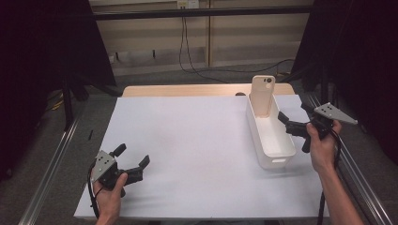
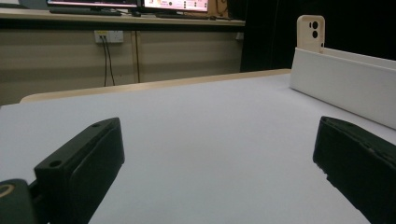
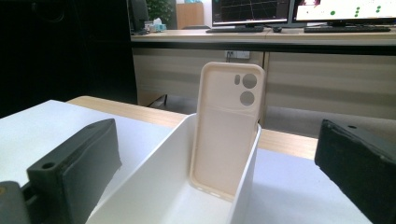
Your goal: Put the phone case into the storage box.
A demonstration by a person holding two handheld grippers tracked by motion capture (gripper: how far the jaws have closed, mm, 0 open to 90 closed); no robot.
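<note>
A beige phone case (image 1: 263, 93) stands upright against the far end of a long white bin (image 1: 278, 157) on the right of the white table top (image 1: 187, 136). My right gripper (image 1: 294, 113) is open just right of the bin, jaws pointing at it. In the right gripper view the phone case (image 3: 229, 135) rises from the bin (image 3: 154, 186) between the spread jaws of the right gripper (image 3: 215, 163), farther off. My left gripper (image 1: 132, 155) is open and empty near the front left. In the left gripper view the left gripper (image 2: 215, 158) faces bare table, with the bin (image 2: 341, 84) and case (image 2: 311, 32) at far right.
A wooden table edge (image 1: 187, 90) shows beyond the white sheet. Metal rails (image 1: 51, 159) run along both sides of the table, and black curtains hang left and right. Cables (image 1: 187, 56) lie on the floor behind. A desk with monitors (image 3: 252, 11) stands far back.
</note>
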